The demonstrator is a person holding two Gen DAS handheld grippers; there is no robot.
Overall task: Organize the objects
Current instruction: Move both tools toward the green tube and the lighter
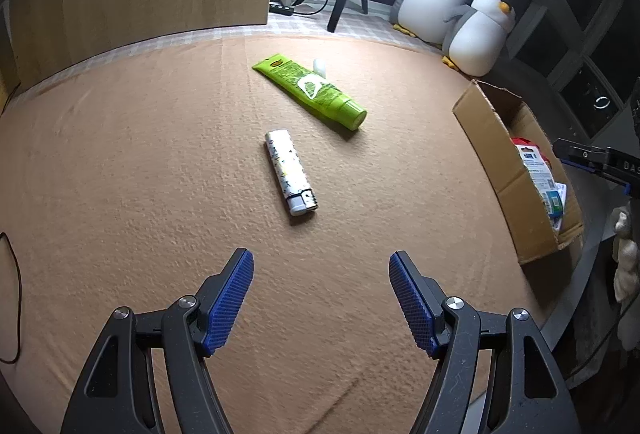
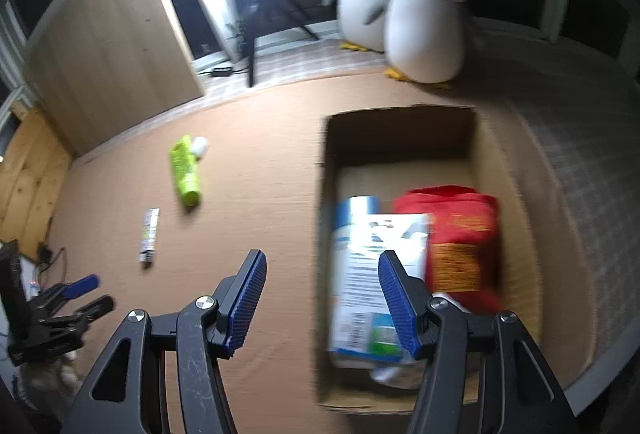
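Reaching for the lighter, with the box already part filled

Closing on one loose item at a time looks like the sound way to do this step. The left claw (image 1: 321, 266) hangs over the peach-coloured felt counter (image 1: 120, 174) with its blue ribbed pads spread well apart and nothing between them. Straight ahead of it, a little way off, lies the white speckled plastic lighter (image 1: 291, 172), flat on the felt with its metal head toward the claw. My judgement: come down so the pads straddle the lighter's narrow sides rather than its ends, and press low, since a slim smooth body may skid on the felt or roll out of a high pinch. Beyond the lighter, clearly apart from it, lies the lime-green squeeze tube (image 1: 310, 90) with its cap pointing toward the box; a small white object sits just behind it, too unclear to name.

The right claw (image 2: 322, 266) is also apart, somewhat narrower, and empty, hovering over the near left wall of the open brown cardboard box (image 2: 400, 122). Inside the box lie a blue-and-white printed packet (image 2: 360, 242) and a red foil pouch (image 2: 460, 226), side by side and touching. This view is blurred, so finer detail is uncertain. Room remains at the box's far end for the two things left out.

Two grey-and-white plush penguins (image 1: 452, 2) sit past the counter's far edge.
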